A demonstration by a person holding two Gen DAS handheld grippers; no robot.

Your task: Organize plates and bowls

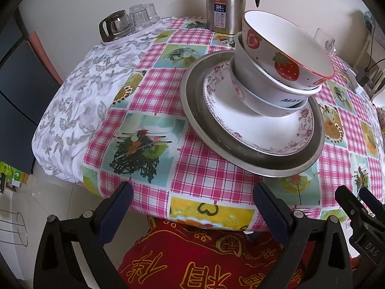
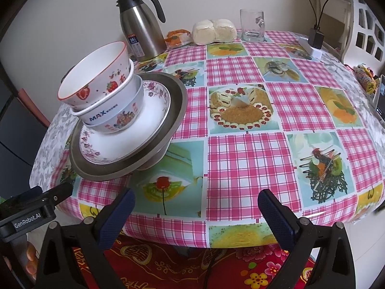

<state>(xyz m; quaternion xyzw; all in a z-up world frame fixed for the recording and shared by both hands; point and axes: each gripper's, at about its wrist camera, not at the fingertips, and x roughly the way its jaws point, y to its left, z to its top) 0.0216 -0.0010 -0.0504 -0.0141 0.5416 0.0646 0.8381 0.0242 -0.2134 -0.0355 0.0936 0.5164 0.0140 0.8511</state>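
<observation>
On the checked tablecloth stands one stack. A wide metal plate (image 1: 199, 118) (image 2: 173, 110) is at the bottom, and a white floral-rimmed plate (image 1: 252, 130) (image 2: 134, 130) lies in it. Three nested bowls rise from that, tilted: a floral bowl (image 1: 250, 98) (image 2: 120, 122), a white "MAX" bowl (image 1: 264, 82) (image 2: 105, 113) and a strawberry bowl (image 1: 286, 45) (image 2: 96, 77) on top. My left gripper (image 1: 192, 202) is open at the table's near edge, short of the stack. My right gripper (image 2: 196, 204) is open too, to the right of the stack, holding nothing.
A steel thermos jug (image 1: 226, 2) (image 2: 142, 24) stands behind the stack. A glass pot and upturned glasses (image 1: 130, 21) sit on a tray at the far left. Wrapped buns (image 2: 214, 33), a glass mug (image 2: 252, 25) and a phone (image 2: 380, 101) are on the right side. A red cushion (image 1: 204, 257) lies below the table edge.
</observation>
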